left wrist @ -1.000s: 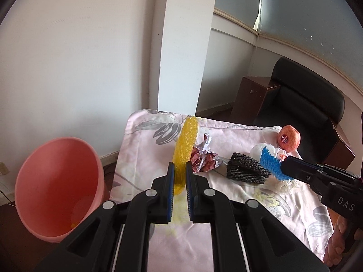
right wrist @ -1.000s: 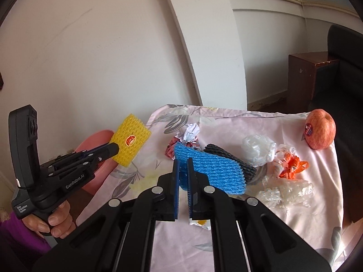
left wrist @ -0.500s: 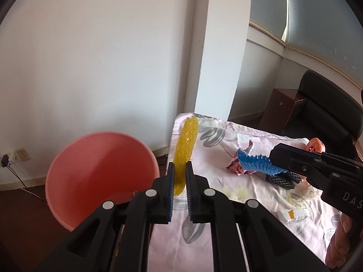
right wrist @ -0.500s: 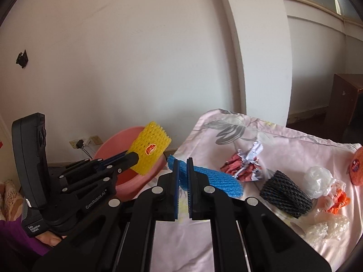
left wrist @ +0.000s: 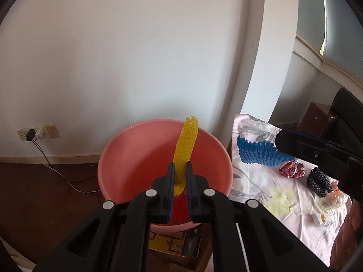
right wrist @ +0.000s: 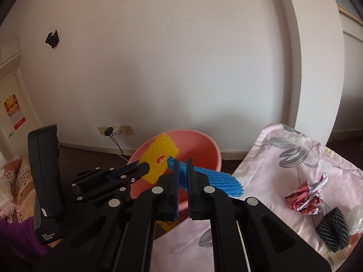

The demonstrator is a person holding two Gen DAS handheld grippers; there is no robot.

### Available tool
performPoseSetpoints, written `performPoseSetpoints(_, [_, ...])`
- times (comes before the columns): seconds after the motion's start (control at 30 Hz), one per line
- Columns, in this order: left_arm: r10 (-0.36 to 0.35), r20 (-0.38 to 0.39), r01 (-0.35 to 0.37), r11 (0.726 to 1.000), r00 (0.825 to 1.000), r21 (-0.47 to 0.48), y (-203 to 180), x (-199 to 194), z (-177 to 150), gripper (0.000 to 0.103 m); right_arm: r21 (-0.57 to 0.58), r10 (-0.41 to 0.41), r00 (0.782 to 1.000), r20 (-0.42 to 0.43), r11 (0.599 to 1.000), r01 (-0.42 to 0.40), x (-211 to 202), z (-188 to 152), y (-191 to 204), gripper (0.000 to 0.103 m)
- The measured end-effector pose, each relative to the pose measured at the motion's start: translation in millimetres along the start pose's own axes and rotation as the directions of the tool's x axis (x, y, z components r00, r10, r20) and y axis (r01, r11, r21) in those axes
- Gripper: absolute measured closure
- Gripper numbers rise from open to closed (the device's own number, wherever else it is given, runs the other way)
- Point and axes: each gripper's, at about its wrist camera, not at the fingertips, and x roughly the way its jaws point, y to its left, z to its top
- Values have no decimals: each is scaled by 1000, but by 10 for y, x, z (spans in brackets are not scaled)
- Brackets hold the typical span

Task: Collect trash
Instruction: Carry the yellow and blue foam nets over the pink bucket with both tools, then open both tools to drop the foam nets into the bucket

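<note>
left gripper (left wrist: 180, 176) clamped on yellow foam net (left wrist: 185, 146) above pink basin (left wrist: 127, 158), poised to drop | right gripper (right wrist: 182, 172) pinching blue foam net (right wrist: 215, 181); nears basin's right rim

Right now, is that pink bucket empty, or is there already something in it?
Not empty: something red lies at the bottom of the pink bucket, seen between the left gripper fingers. How much more it holds, cannot tell.
</note>
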Motion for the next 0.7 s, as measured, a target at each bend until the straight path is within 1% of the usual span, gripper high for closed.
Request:
performPoseSetpoints(0.07, [16,-9,-16,1000,1000,-9,92,16,1,94,7,37,999,-6,999,-37,93,19,40,97])
performPoseSetpoints(0.23, [47,-28,-47,999,999,-18,173,52,-38,94,43,116,993,-35,993,-114,328,39,68,97])
performPoseSetpoints(0.37, [58,-40,-59,998,998,-21,236,76,-65,94,77,152,987,-54,986,-148,502,41,55,97])
performPoseSetpoints(0.7, [64,-71,-66,997,995,-31,295,188,-128,94,130,135,985,-107,984,-121,806,-95,-30,97])
